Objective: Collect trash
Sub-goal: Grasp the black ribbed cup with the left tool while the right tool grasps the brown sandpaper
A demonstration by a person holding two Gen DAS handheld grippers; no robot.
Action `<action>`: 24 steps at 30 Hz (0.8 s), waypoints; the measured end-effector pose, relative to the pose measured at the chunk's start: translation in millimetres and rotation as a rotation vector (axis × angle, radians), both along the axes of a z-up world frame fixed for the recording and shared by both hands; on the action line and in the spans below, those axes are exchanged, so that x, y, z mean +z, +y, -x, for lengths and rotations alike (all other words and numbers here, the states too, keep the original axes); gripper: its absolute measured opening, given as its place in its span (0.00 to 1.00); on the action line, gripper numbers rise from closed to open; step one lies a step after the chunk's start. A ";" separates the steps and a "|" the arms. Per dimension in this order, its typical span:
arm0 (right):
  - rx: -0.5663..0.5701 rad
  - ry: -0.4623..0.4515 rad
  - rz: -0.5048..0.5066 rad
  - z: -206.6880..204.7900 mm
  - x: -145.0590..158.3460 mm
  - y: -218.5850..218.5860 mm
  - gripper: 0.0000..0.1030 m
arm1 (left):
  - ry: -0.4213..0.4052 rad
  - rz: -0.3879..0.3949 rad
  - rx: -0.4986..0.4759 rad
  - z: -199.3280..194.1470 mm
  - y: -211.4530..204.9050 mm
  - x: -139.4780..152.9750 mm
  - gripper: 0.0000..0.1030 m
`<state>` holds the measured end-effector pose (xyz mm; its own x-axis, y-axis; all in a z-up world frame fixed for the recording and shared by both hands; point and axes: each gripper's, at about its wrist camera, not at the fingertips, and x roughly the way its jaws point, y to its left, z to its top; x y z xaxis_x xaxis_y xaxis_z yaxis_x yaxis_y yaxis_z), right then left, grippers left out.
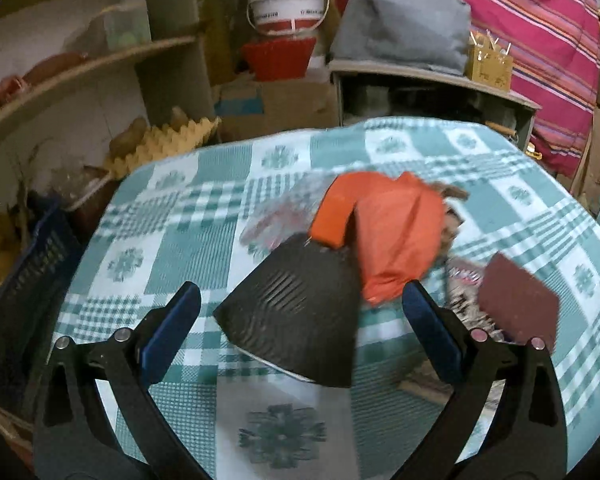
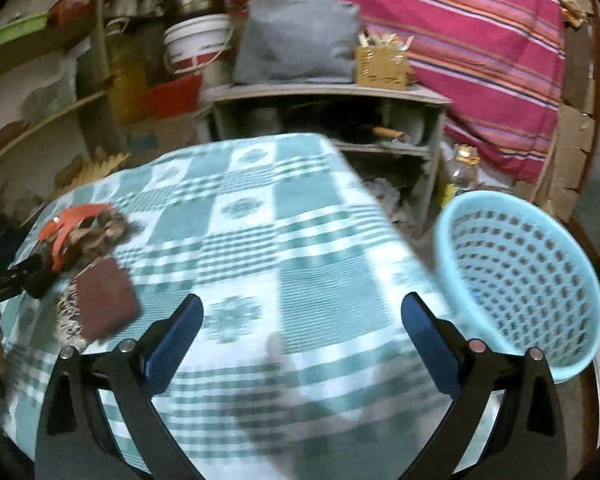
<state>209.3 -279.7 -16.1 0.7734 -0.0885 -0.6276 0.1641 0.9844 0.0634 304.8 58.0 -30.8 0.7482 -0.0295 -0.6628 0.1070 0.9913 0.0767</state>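
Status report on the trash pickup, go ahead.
Left gripper open, black wrapper between its fingers, not gripped. Right gripper open, empty. Orange wrapper and maroon piece on table; blue basket at right edge.

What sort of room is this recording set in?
Probably a cluttered home storeroom or pantry: a table under a checked tablecloth, shelves packed with containers, a white bucket, an egg tray and cardboard boxes around it.

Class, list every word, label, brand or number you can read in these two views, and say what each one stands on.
No text reads clearly in either view.
White plastic bucket with a red band: dark lettering on its side, too blurred to read.
Small yellow cardboard box on the grey shelf unit: dark markings, too blurred to read.
Patterned wrappers on the green checked tablecloth: print too blurred to read.
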 end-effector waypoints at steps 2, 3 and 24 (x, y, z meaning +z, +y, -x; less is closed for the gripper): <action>0.026 0.008 -0.006 -5.8 -1.6 12.8 0.94 | 0.019 -0.006 -0.016 -5.9 4.1 -5.7 0.95; 0.038 0.012 -0.006 -9.3 -2.1 18.9 0.94 | 0.028 -0.010 -0.027 -9.0 5.2 -7.9 0.95; 0.277 0.107 0.046 -44.1 -21.7 128.4 0.94 | 0.074 0.048 -0.027 6.8 30.3 -9.5 0.80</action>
